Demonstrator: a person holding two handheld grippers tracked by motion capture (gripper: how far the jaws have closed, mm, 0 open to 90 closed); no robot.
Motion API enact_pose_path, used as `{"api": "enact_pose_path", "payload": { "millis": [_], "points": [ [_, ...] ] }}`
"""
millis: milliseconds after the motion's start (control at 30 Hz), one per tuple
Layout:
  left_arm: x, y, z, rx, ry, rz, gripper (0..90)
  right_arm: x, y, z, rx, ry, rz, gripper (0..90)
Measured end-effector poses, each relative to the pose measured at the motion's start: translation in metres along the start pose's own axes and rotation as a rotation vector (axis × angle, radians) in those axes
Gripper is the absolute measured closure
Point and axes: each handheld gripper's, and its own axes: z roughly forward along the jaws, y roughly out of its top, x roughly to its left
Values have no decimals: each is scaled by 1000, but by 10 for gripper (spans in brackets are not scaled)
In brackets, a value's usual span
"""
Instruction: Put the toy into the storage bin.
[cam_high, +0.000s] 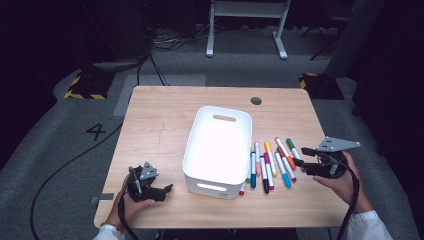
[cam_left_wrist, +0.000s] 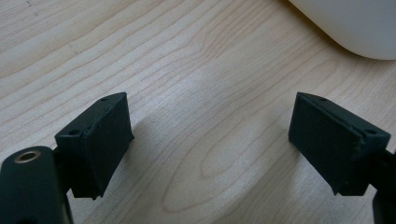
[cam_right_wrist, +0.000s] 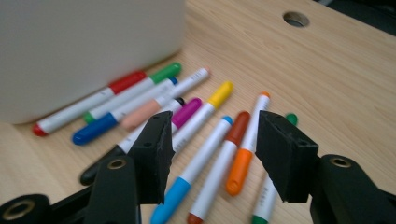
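Ten or so markers (cam_high: 270, 167) lying in a loose row on the wooden table (cam_high: 160, 125), just right of the white bin (cam_high: 217, 150), long axes running roughly front to back beside the bin's right wall, a few slightly fanned. Nearest the right gripper (cam_high: 300, 159): the outer ones of the row, an orange-capped marker (cam_right_wrist: 246, 149), a brown-capped one (cam_right_wrist: 219, 170) and a light-blue-capped one (cam_right_wrist: 198, 170), seen in the right gripper view lying lengthwise between the two black jaws, pointing away from the camera. Jaws half spread, straddling those barrels, pads clear of all of them, nothing pinched. Key relation: marker axes about parallel to the jaw faces, so closing would go across a barrel, good for a pinch, but three barrels in the gap means a likely multi-pick unless centred on one. Probably the orange one, closest to the right pad. Right hand clearly the nearer; left gripper (cam_high: 161, 192) well apart on the other side of the bin, low over bare wood near the bin's front corner, jaws wide apart, empty. Bin apparently empty, open top right alongside for the drop.
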Motion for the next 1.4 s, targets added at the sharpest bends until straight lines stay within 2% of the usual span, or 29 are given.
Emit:
{"api": "enact_pose_path", "payload": {
  "millis": [33,67,100,133,167,300,567,633,833,967,1200,1267,1333,1400],
  "points": [
    [0,0,0,0,0,1,134,-4,-4,2,8,-13,5,471],
    [0,0,0,0,0,0,134,-12,-12,7,17,-29,31,478],
    [0,0,0,0,0,-1,134,-12,-12,7,17,-29,31,478],
    [0,0,0,0,0,0,134,-19,-18,14,26,-40,56,485],
    [0,0,0,0,0,0,134,-19,-18,14,26,-40,56,485],
    [0,0,0,0,1,1,134,-31,-28,33,58,-81,83,495],
    [0,0,0,0,0,1,134,-46,-33,67,112,-129,116,504],
    [0,0,0,0,0,1,134,-47,-33,70,117,-133,114,506],
    [0,0,0,0,0,1,134,-54,-37,86,142,-138,154,513],
    [0,0,0,0,0,1,134,-57,-36,93,137,-144,158,512],
    [0,0,0,0,0,0,134,-64,-41,107,141,-170,208,544],
    [0,0,0,0,0,0,134,-66,-42,108,120,-157,228,560],
    [0,0,0,0,0,1,134,-67,-41,110,117,-159,232,596],
    [0,0,0,0,0,1,134,-68,-40,111,118,-164,224,683]
  ]
}}
